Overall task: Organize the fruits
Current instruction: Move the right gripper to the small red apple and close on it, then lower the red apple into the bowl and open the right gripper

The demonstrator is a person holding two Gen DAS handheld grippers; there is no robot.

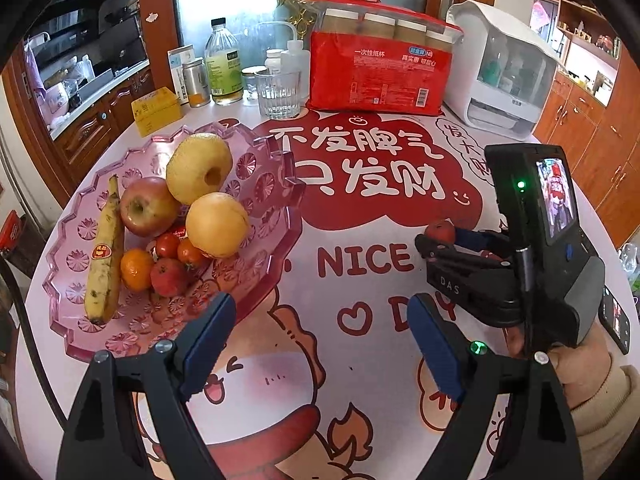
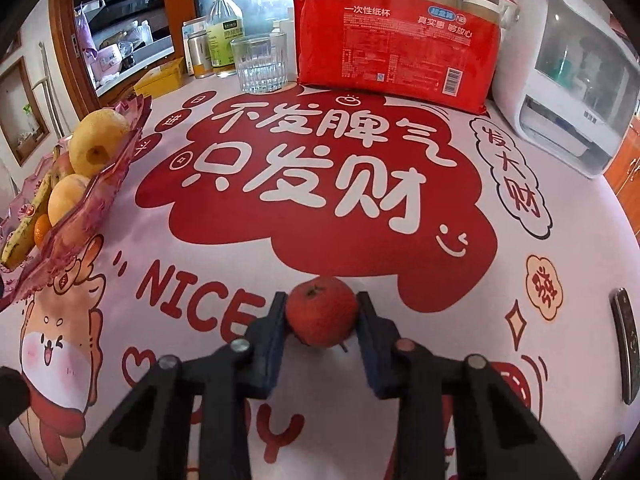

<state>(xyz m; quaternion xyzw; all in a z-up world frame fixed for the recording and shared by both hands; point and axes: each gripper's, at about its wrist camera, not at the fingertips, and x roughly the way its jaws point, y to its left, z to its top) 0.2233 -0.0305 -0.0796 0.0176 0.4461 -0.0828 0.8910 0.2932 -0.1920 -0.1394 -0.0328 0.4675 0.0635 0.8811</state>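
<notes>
A pink glass fruit tray point(image 1: 256, 248) sits at the table's left and holds a banana point(image 1: 105, 256), a red apple point(image 1: 146, 206), two yellow pears point(image 1: 200, 166), a mandarin point(image 1: 136, 269) and several small red fruits point(image 1: 168, 277). My right gripper point(image 2: 322, 312) is shut on a small red fruit point(image 2: 322, 310) just above the tablecloth; it also shows in the left wrist view point(image 1: 440, 232). My left gripper point(image 1: 320, 324) is open and empty, near the tray's front right edge. The tray point(image 2: 100, 196) lies far left in the right wrist view.
At the table's back stand a drinking glass point(image 1: 278, 94), a vinegar bottle point(image 1: 224, 64), a yellow box point(image 1: 156, 110), a red pack of paper cups point(image 1: 380, 64) and a white appliance point(image 1: 500, 68). A remote point(image 2: 628, 340) lies at the right edge.
</notes>
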